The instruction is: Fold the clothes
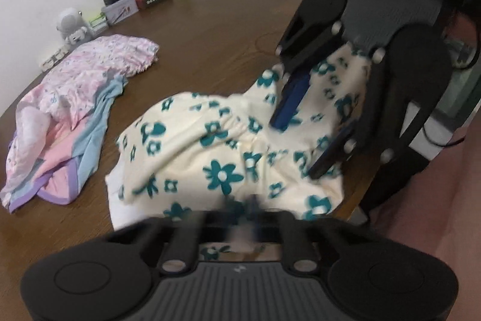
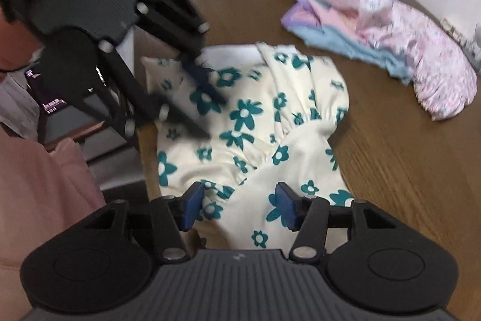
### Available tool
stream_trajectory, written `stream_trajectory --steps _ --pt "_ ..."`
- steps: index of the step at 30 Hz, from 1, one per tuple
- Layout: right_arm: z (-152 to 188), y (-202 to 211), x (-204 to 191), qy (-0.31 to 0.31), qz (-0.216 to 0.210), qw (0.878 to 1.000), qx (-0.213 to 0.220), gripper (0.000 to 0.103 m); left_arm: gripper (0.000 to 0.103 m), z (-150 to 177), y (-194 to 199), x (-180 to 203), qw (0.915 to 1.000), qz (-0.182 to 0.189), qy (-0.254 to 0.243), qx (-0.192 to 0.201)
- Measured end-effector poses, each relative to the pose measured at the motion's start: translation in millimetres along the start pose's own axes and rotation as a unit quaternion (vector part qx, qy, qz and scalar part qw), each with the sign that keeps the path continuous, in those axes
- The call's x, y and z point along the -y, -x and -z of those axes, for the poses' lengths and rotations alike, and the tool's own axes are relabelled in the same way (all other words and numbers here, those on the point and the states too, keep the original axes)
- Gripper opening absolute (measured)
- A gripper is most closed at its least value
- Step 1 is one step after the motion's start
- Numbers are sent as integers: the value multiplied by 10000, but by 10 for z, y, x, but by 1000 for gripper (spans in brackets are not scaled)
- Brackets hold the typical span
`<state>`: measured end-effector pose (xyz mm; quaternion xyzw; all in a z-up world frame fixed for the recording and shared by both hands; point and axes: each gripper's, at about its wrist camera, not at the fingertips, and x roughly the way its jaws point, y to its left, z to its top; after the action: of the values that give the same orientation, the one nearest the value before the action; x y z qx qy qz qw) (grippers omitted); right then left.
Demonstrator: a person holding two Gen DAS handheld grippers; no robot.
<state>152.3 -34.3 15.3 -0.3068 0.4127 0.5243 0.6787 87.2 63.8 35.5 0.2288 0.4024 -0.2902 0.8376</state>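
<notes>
Cream garment with teal flowers (image 2: 255,122) lies bunched at the near edge of the brown table (image 2: 390,170), both tools over it. Right gripper (image 2: 239,208) has its blue fingers (image 2: 192,208) spread wide, straddling a fold of the fabric without pinching it. Left gripper (image 1: 240,200) is blurred at its tips right against the cloth, so I cannot tell whether they hold it. Off to the side, well apart, sits a pile of pink and blue clothes (image 1: 75,116).
</notes>
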Motion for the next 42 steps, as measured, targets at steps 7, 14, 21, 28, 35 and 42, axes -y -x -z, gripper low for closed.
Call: stream_trajectory --steps 7,14,21,28,35,42 --pt "48 316 5 -79 379 9975 583 54 3 -179 414 60 9940 -691 -241 814" --pt "-71 411 5 68 890 9912 982 69 5 -374 452 31 9937 -610 -496 794" --pt "62 296 101 -360 705 9936 801 69 6 -70 21 -150 9997 -228 45 -101" --pt "33 314 67 -335 616 9929 960 69 2 -87 215 -20 9964 -755 -96 364" --pt "-133 368 77 -250 678 9901 1205 69 2 -366 407 19 9934 -844 -506 590" --pt "9 327 149 -525 577 9906 1124 69 3 -164 112 -210 9987 -462 227 22"
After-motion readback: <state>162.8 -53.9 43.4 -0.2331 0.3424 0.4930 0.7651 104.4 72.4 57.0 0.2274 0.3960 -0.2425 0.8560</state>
